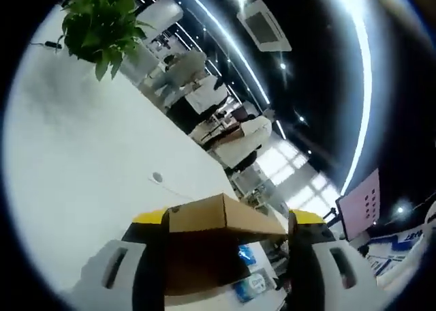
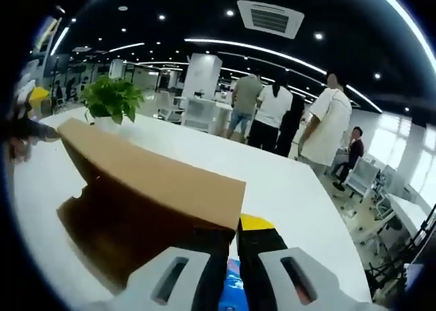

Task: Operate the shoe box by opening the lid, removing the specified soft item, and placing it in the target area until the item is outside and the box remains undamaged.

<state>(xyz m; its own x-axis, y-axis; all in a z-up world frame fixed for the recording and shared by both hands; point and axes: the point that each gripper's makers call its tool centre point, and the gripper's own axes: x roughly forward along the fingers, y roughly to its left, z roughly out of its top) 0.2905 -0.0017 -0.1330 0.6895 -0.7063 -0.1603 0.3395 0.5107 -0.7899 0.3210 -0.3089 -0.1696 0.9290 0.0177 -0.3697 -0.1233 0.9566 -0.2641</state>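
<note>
Grippers (image 1: 228,256) (image 2: 231,270) clamp raised cardboard lid (image 2: 150,178).

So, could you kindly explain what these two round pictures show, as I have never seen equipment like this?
There is no robot here: a person holds a two-jaw gripper in each hand, and a fisheye camera rides on each one, looking forward along its jaws. In the left gripper view, the left gripper, with white jaws and yellow tips, stands at either side of the brown cardboard shoe box lid; whether it actually pinches it is unclear. In the right gripper view, the right gripper has its jaws close together at the edge of that raised lid. The box sits on a large white table with a green potted plant. Something blue shows beneath the jaws. People stand in the office behind.
</note>
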